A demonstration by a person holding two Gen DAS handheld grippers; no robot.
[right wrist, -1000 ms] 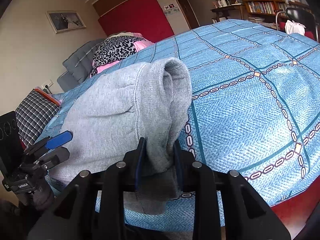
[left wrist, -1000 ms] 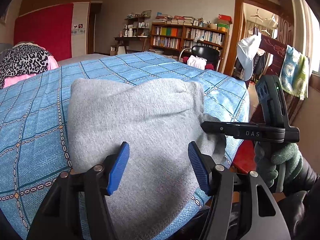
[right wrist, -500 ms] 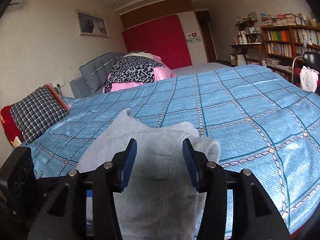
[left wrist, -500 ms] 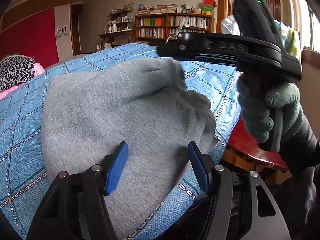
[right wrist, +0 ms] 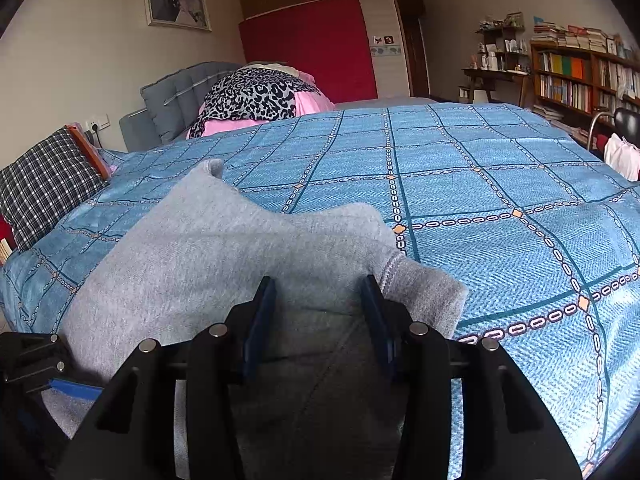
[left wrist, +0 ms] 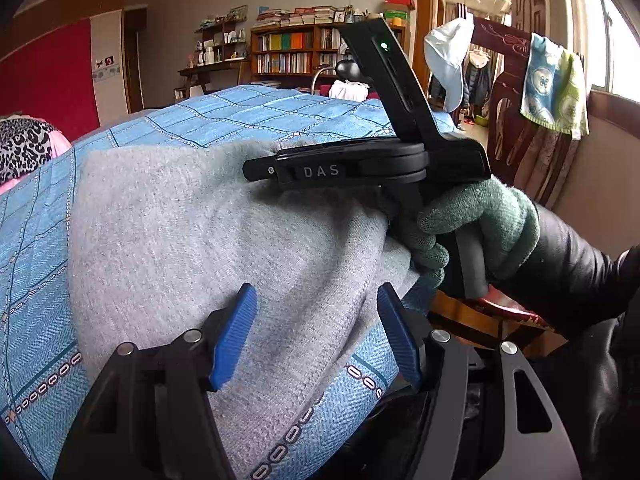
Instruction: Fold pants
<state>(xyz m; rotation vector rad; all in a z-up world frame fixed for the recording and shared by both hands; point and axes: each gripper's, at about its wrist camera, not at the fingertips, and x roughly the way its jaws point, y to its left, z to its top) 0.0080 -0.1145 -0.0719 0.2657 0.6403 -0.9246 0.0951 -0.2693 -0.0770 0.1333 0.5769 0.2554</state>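
- The grey pants (right wrist: 224, 256) lie folded into a thick bundle on the blue checked bedspread (right wrist: 500, 184), near the bed's front edge.
- In the right wrist view one corner of the pants points up toward the head of the bed, and a ribbed hem hangs over the bundle's right side.
- The left gripper (left wrist: 316, 332) is spread wide, its blue pads (left wrist: 234, 334) hovering just above the near part of the pants with nothing between them.
- The right gripper (right wrist: 316, 320) is also spread wide, its fingers standing over the top layer of the fabric and pinching none of it.
- In the left wrist view, the right gripper (left wrist: 260, 168) appears from the side, lying level across the far edge of the pants, with a green-gloved hand (left wrist: 476, 228) around its handle.
- A leopard-print blanket (right wrist: 256, 96) sits on pink bedding at the head of the bed, beside a grey cushion (right wrist: 180, 96).
- A checked pillow (right wrist: 44, 184) rests at the left edge of the bed.
- A bookshelf (right wrist: 580, 76) stands against the far wall.
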